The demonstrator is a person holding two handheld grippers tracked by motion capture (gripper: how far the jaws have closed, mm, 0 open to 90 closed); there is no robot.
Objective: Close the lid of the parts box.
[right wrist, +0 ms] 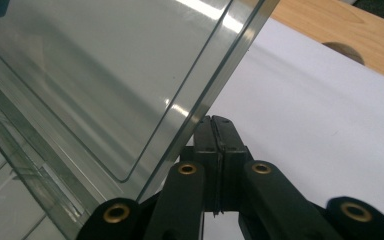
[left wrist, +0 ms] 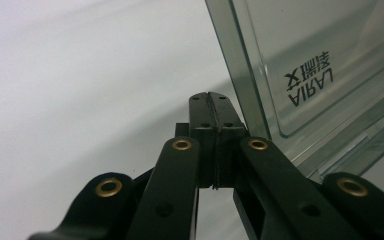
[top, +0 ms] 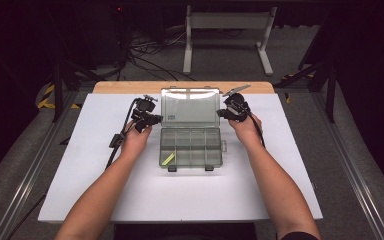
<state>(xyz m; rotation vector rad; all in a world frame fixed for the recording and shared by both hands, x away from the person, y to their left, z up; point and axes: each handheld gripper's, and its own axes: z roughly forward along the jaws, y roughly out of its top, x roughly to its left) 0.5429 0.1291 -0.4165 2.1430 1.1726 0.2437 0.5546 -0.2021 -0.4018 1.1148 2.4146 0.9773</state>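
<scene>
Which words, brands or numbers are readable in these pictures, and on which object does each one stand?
"AIRAJ" with two characters too unclear to read: moulded on the clear lid of the compartment box, seen in the left gripper view.
In the high view a small dark mark on that lid is too small to read.

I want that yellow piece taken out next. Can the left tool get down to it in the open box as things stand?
Probably yes. The lid stands raised at the back, so the yellow piece in the front-left compartment of the box lies uncovered. The left tool is shut beside the lid's left edge and must open first.
</scene>
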